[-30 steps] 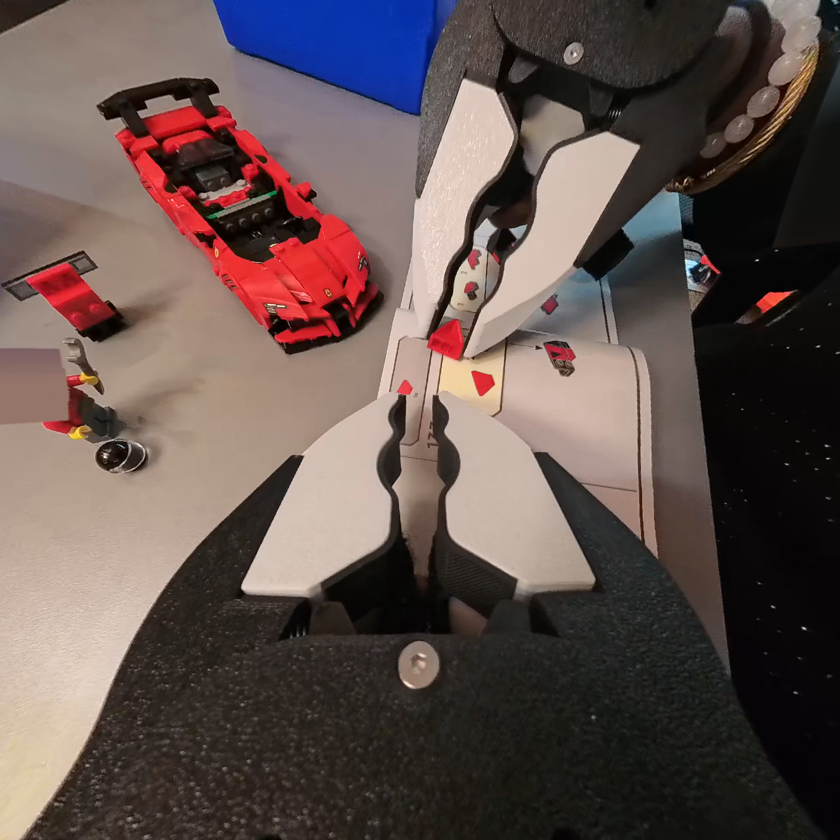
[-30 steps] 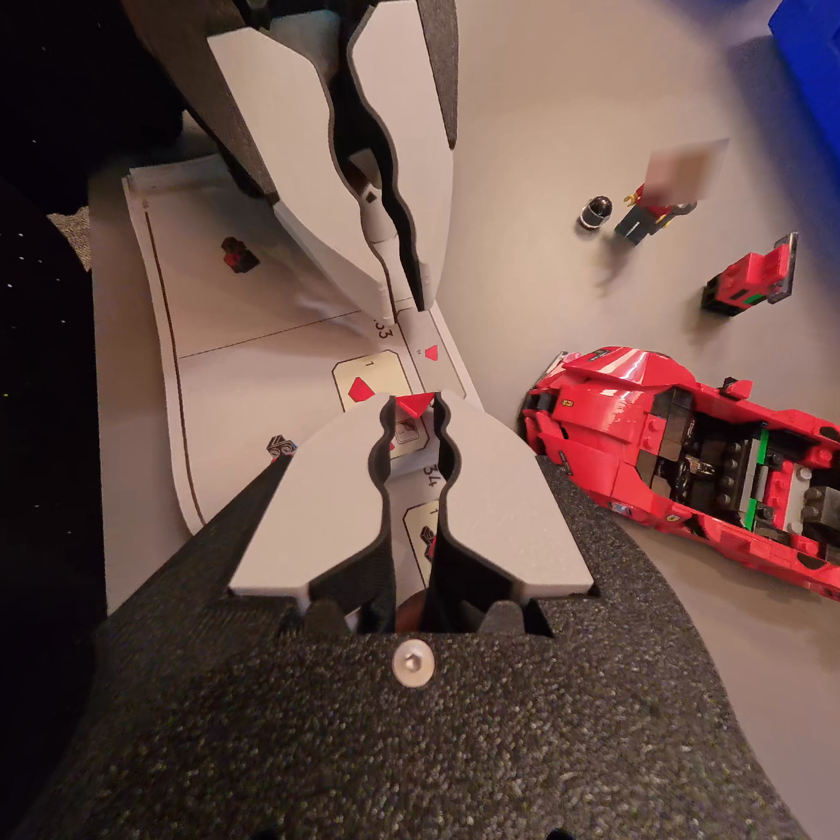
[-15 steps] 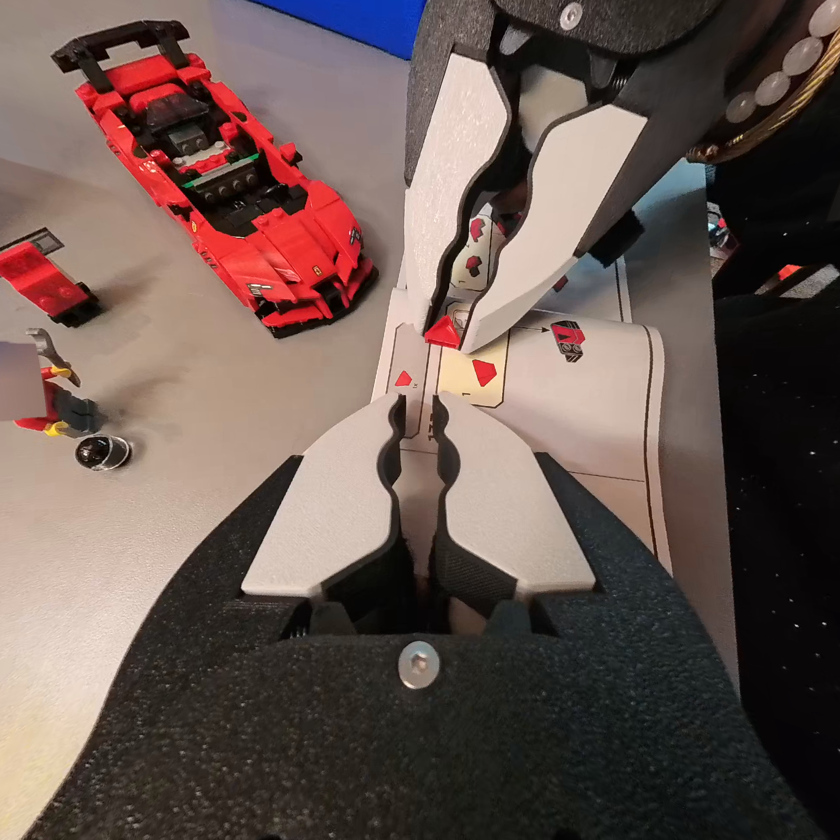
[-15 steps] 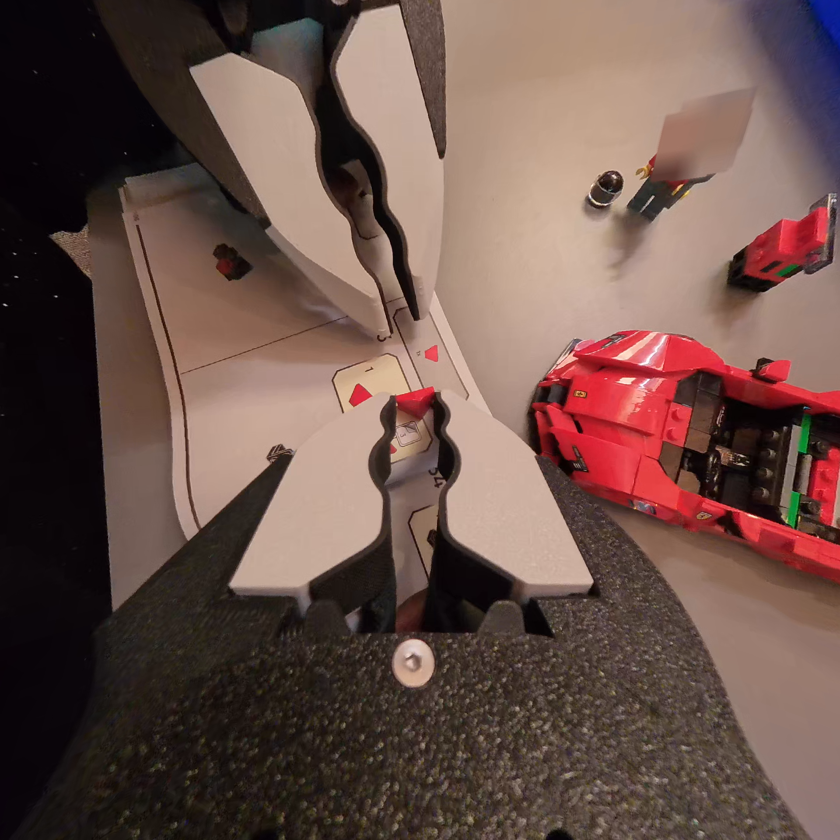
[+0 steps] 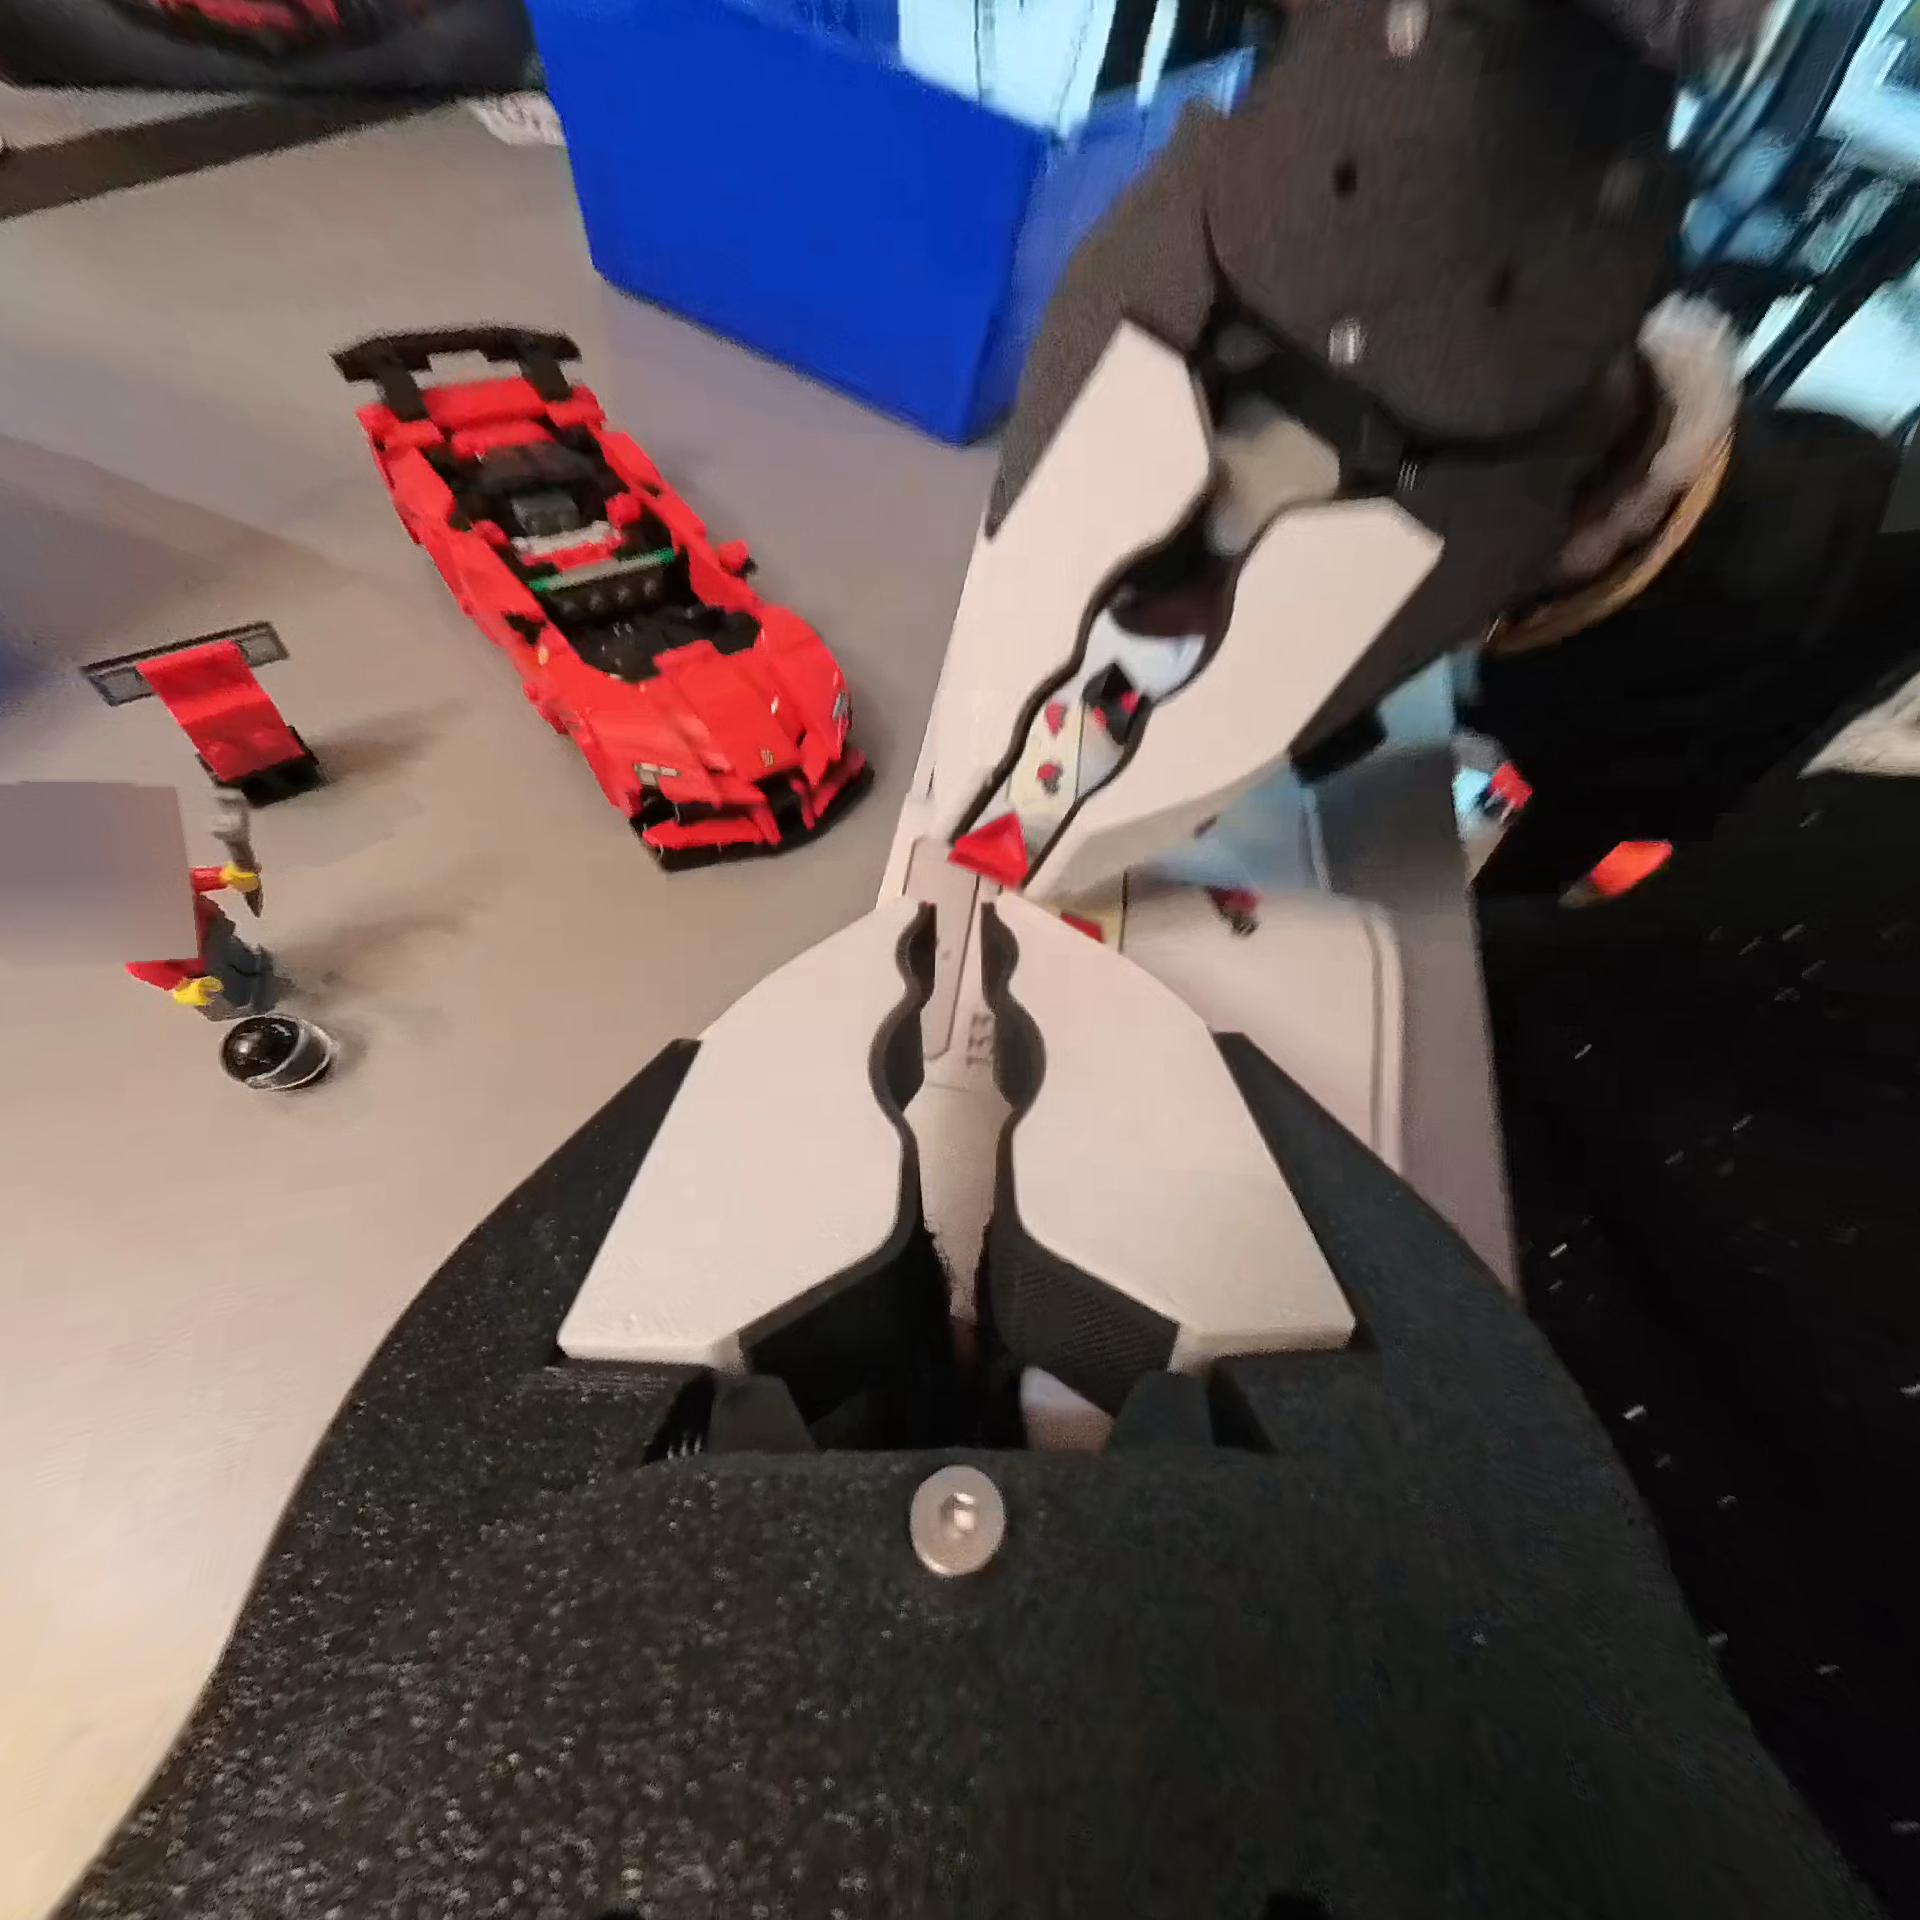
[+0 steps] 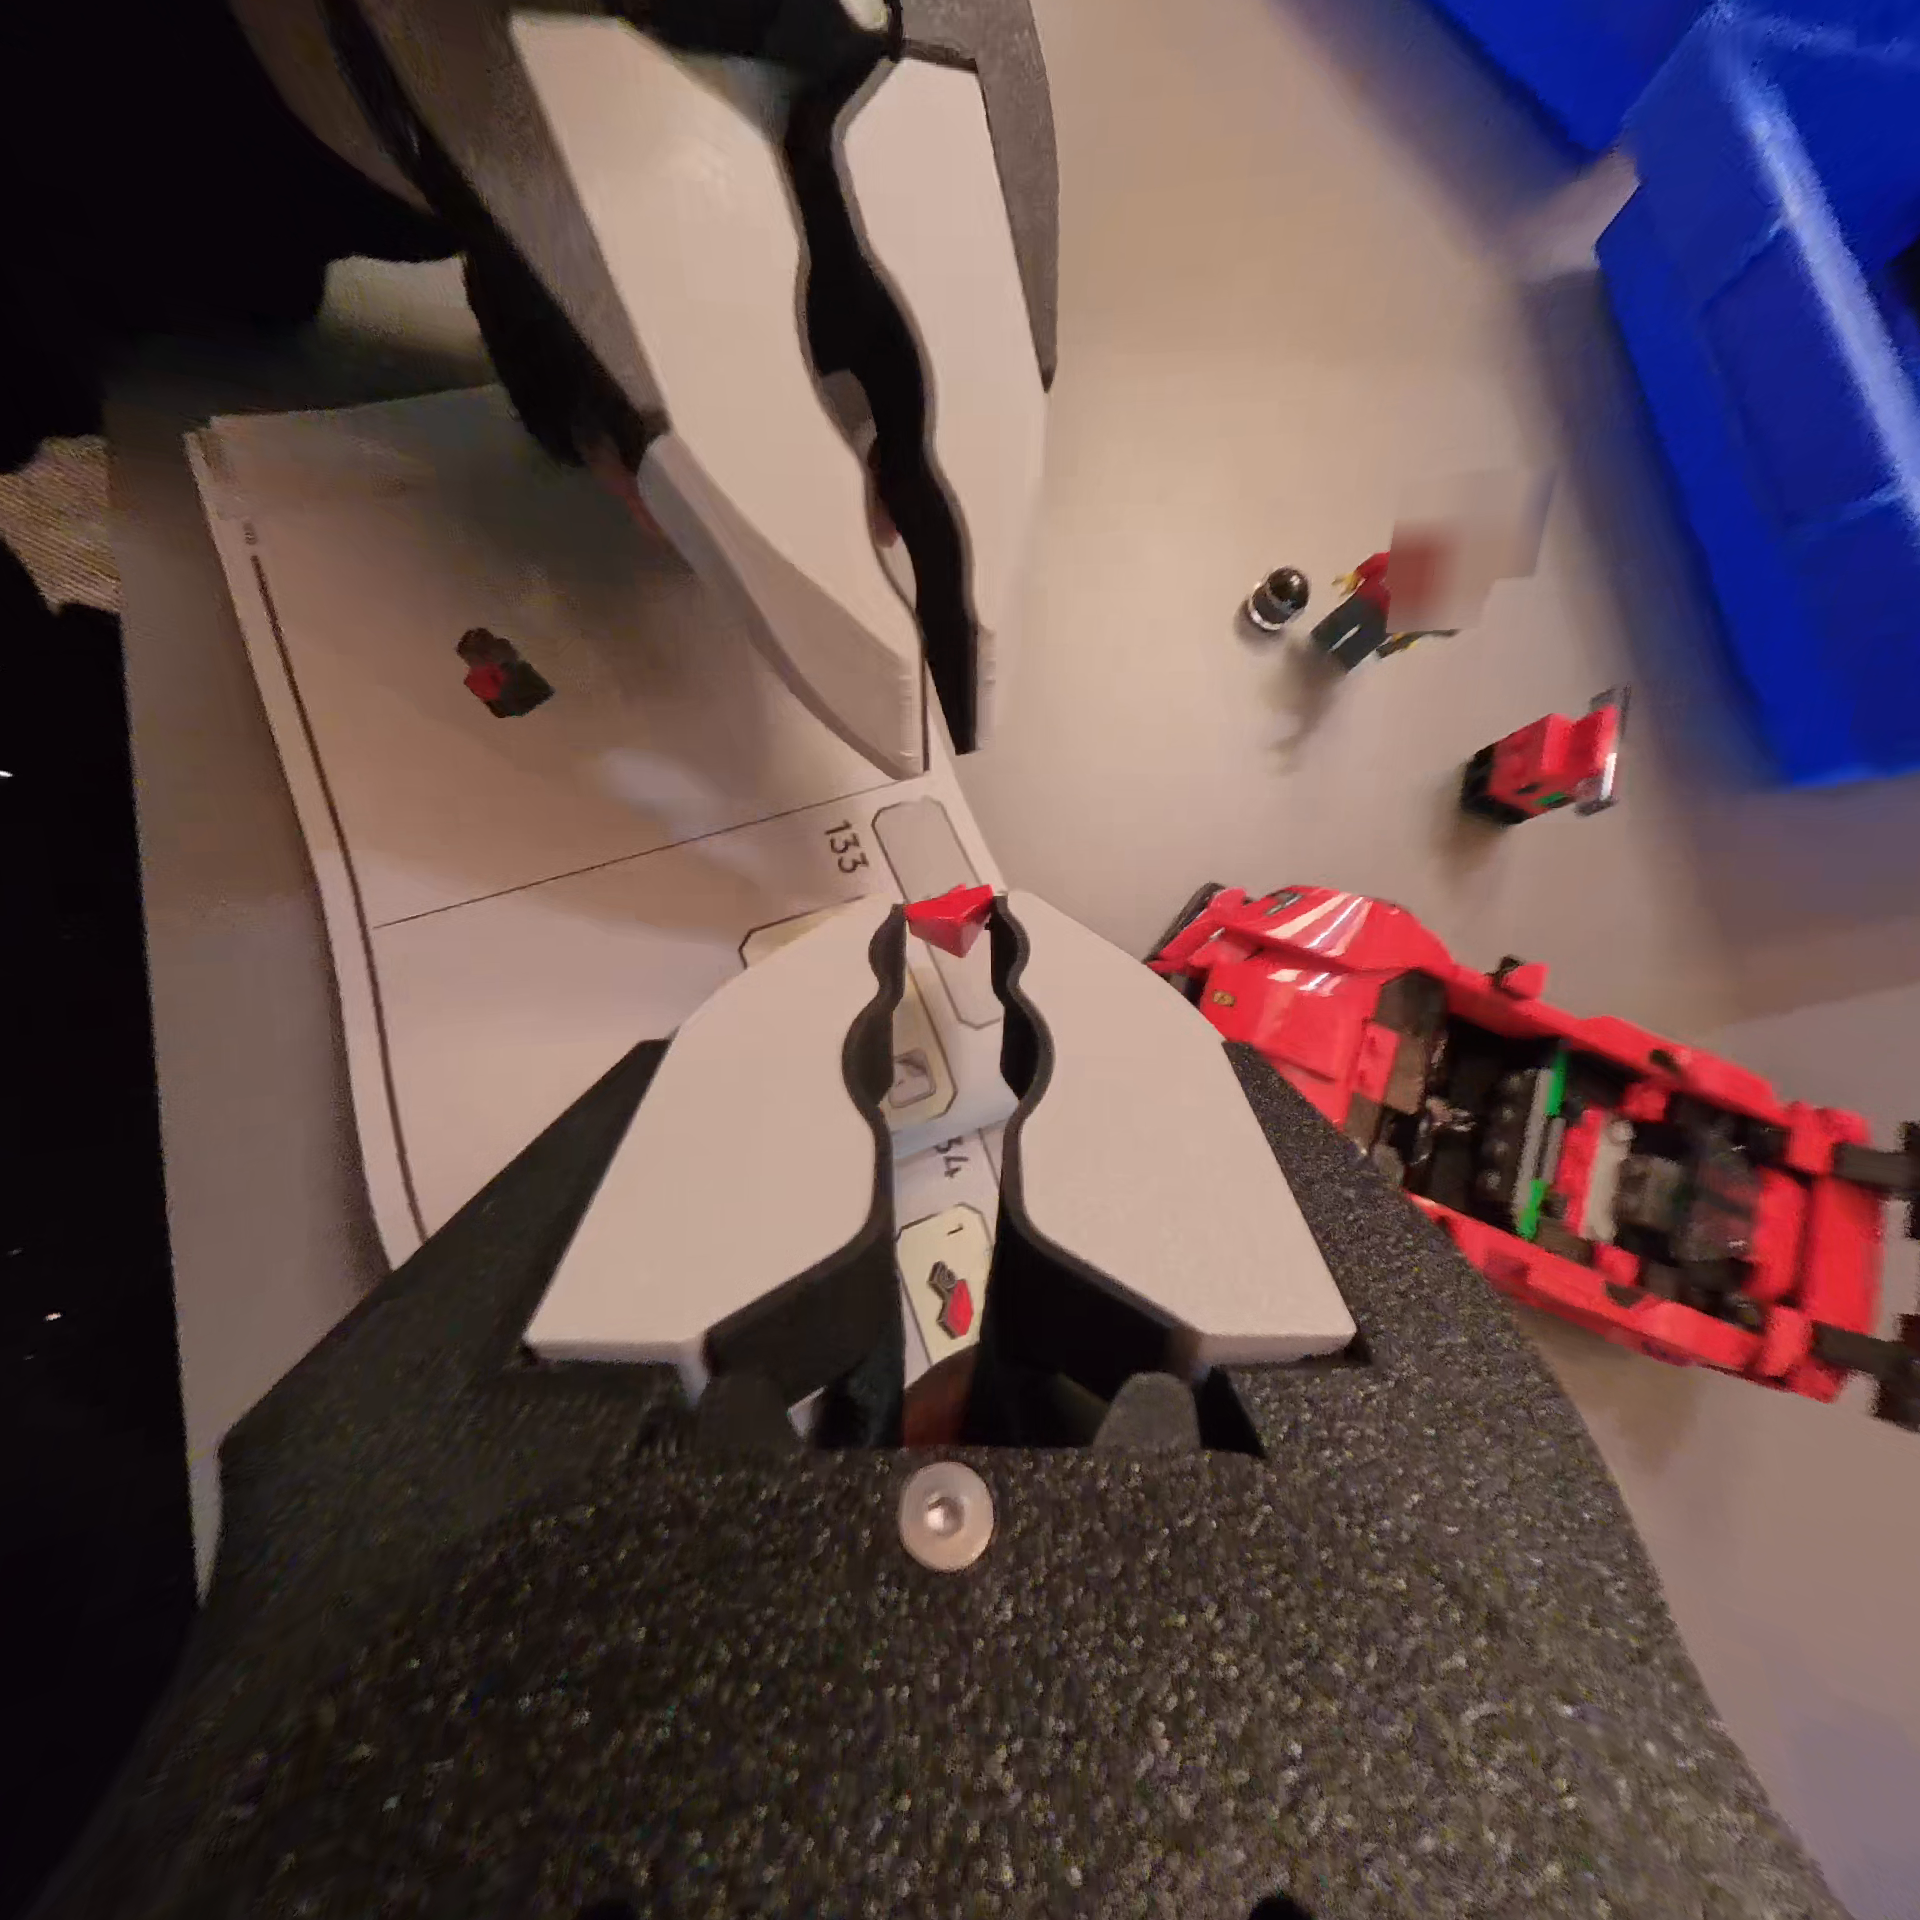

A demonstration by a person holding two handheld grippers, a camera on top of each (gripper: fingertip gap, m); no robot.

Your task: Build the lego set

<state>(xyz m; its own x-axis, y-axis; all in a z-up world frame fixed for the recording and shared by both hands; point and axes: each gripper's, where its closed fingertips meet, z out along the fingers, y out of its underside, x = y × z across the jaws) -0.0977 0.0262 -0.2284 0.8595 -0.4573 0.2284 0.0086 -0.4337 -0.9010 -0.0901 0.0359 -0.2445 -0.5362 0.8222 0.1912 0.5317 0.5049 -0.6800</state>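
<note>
The right claw (image 6: 948, 920) pinches a small red wedge-shaped plastic brick (image 6: 943, 921) by its tips at frame centre; the left claw (image 5: 954, 914), nearly closed, is empty. That shallow grip could let the brick twist free onto the grey bench (image 6: 1299, 312).

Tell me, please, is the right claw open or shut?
Shut: the right claw pinches a small red wedge piece between its tips.

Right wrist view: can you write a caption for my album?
Right tool pinching a small red piece over the instruction booklet, red car waiting beside it.
</note>
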